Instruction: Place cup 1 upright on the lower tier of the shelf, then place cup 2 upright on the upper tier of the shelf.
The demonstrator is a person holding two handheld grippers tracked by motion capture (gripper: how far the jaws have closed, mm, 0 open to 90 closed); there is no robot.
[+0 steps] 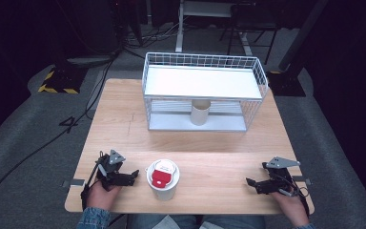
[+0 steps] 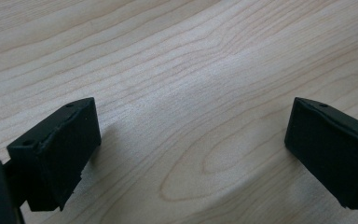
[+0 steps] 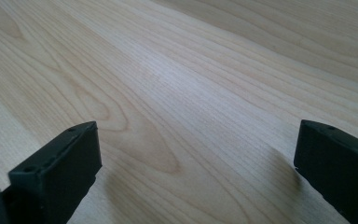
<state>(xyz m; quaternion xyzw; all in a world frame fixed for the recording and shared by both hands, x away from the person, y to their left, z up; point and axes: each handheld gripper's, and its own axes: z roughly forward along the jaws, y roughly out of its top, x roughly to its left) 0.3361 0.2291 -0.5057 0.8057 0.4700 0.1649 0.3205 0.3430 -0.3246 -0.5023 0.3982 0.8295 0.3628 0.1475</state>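
Note:
A white paper cup (image 1: 163,180) with a red and white object inside stands near the table's front edge, in the middle. A beige cylinder (image 1: 200,112) stands upright on the lower level of a white wire shelf rack (image 1: 203,93) at the back of the table. My left gripper (image 1: 132,175) rests on the wood just left of the cup, open, jaws pointing toward it. My right gripper (image 1: 250,183) lies at the front right, open, well away from the cup. In the left gripper view the left gripper (image 2: 191,140) has bare wood between its jaws, and so has the right gripper (image 3: 196,163) in the right gripper view.
The wooden table (image 1: 186,143) has bare room between the cup and the rack. The rack's top shelf (image 1: 200,81) is a flat white panel. Cables (image 1: 38,148) run over the grey floor at the left, beside a black and yellow stand base (image 1: 57,81).

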